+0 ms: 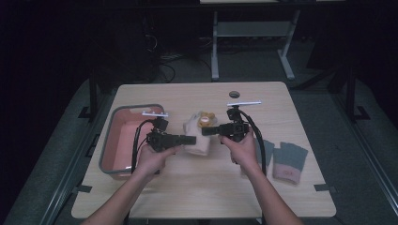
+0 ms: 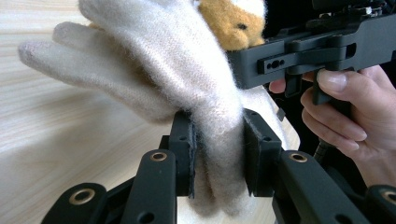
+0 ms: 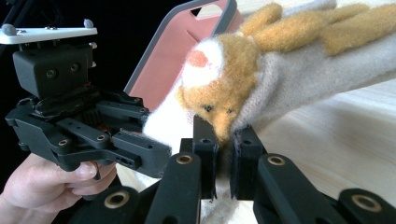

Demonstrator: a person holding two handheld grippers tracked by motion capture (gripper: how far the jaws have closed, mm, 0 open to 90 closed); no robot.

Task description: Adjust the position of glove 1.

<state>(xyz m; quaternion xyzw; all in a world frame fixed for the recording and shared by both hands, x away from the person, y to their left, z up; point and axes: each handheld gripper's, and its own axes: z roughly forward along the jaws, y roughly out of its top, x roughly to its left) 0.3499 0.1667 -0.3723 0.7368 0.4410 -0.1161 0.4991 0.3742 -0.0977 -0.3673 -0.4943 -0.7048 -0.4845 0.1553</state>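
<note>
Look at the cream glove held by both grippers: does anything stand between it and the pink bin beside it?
Nothing visible does. The cream glove is clamped by the left gripper and the right gripper; the pink bin sits open just left of it, with only the left gripper and its hand on that side.

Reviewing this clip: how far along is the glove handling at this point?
Done: both grippers have closed on the cream glove, the left gripper pinching its knit edge and the right gripper pinching it by the orange bear patch. In hand: the glove hangs between them above the table. Left: probably setting it down, perhaps in the pink bin; two grey gloves lie untouched on the table.
</note>
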